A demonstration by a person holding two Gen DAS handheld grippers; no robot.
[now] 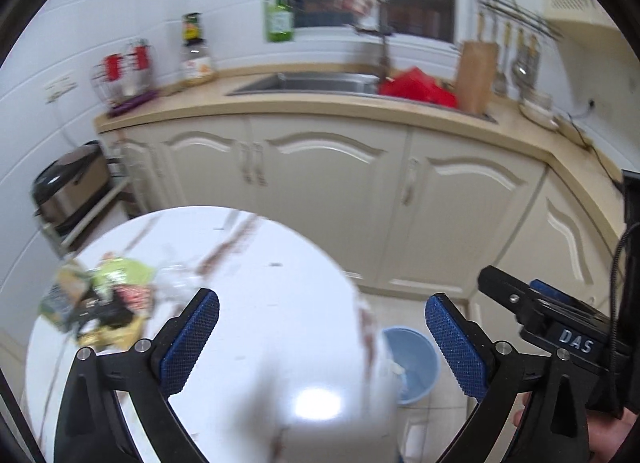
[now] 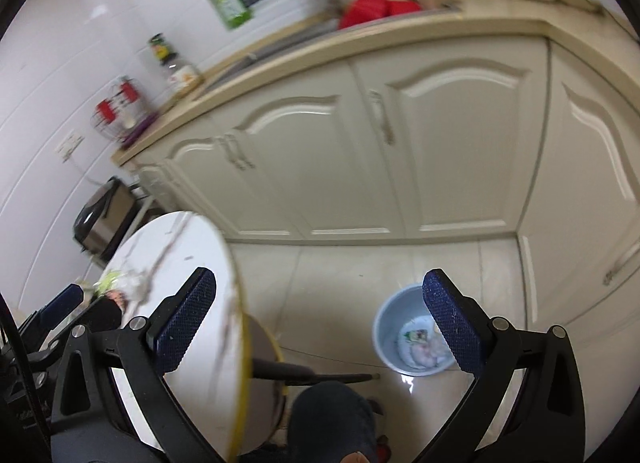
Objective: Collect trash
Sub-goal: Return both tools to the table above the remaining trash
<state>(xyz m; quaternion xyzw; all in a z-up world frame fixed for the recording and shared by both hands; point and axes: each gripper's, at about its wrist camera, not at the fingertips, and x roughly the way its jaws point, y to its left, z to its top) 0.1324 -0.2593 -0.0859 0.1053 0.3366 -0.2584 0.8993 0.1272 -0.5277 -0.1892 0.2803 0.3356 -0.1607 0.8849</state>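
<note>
The trash [image 1: 100, 303] is a loose heap of wrappers on the far left part of the round white table [image 1: 280, 303], too blurred and jumbled to give a long axis or heading. It lies left of and beyond the left gripper [image 1: 322, 339], whose fingers [image 1: 192, 339] are spread wide with nothing between them, clear of the heap. The right gripper [image 2: 320, 327] also has spread, empty fingers, over the floor. Only the right view looks into the blue bin [image 2: 412, 331] on the floor, right of the table, with scraps at its bottom; there the heap [image 2: 120, 283] is a sliver at the table's far edge.
</note>
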